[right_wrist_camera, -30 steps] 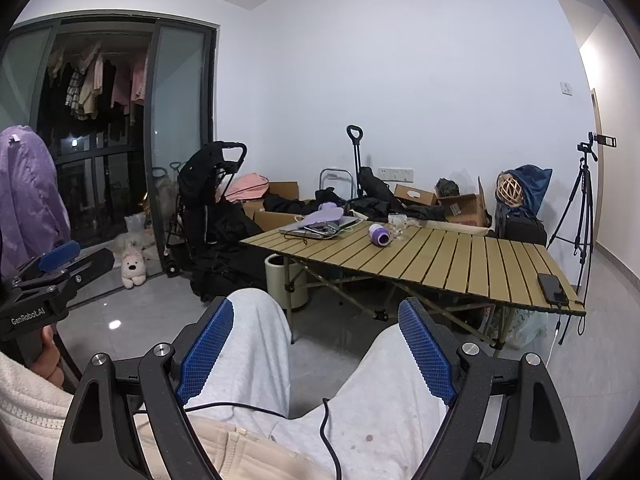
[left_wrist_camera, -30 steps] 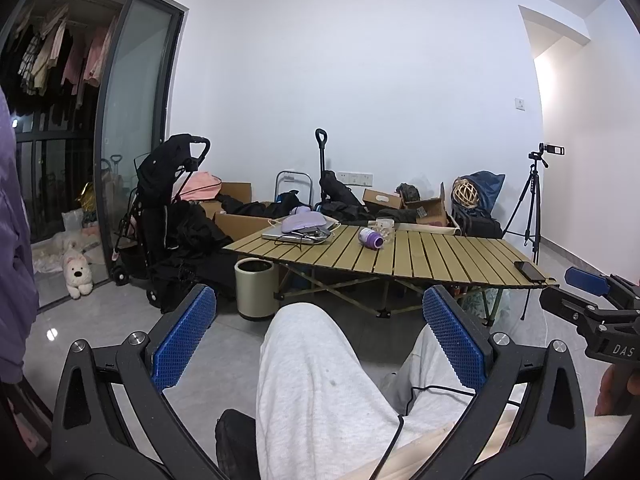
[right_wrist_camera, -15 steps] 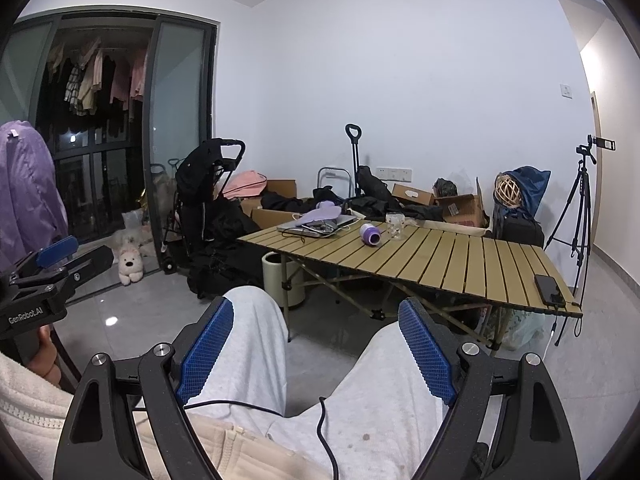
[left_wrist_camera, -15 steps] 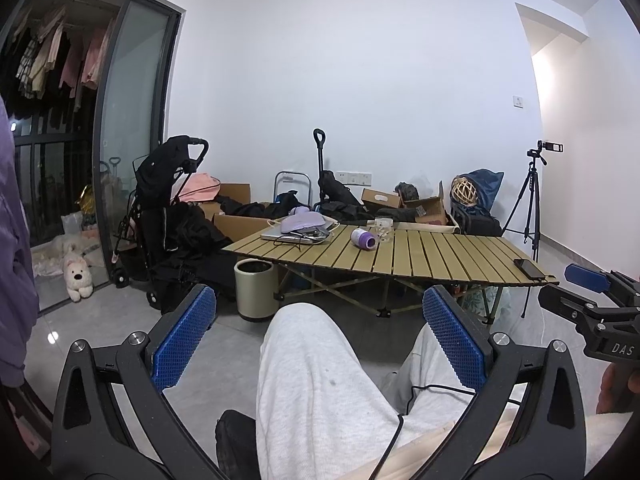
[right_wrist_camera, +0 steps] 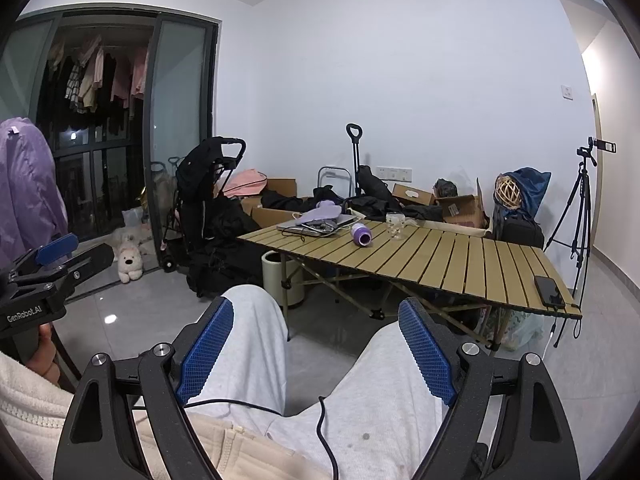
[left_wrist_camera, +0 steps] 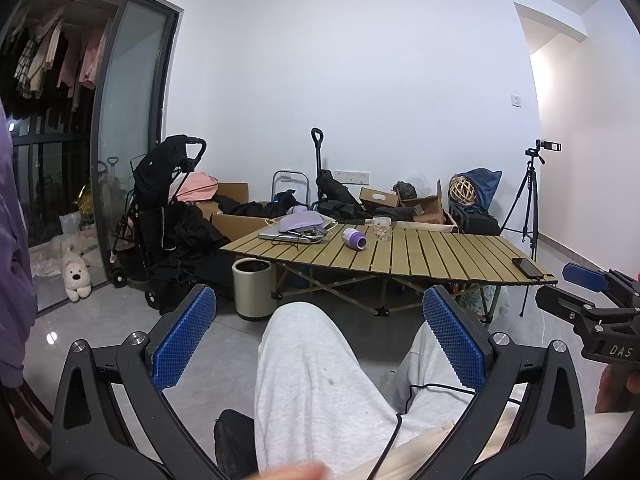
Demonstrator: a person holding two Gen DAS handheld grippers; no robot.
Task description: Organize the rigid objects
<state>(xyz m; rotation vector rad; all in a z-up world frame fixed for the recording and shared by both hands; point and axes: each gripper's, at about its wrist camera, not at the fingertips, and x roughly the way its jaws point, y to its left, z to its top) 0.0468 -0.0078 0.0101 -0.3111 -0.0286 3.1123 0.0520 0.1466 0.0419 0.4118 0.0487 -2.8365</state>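
I hold the left gripper (left_wrist_camera: 318,330) and right gripper (right_wrist_camera: 316,340) released above my lap, both empty. The purple bottle (left_wrist_camera: 354,237) lies far off on the slatted table (left_wrist_camera: 440,256), beside a glass cup (left_wrist_camera: 382,229).

"DAS" marks the right hand-held gripper (left_wrist_camera: 592,304); "GenRobot.AI" marks the left hand-held gripper (right_wrist_camera: 48,268).

open floor before slatted table (left_wrist_camera: 420,256), knees (left_wrist_camera: 304,344) below, bin (left_wrist_camera: 252,288) at its corner
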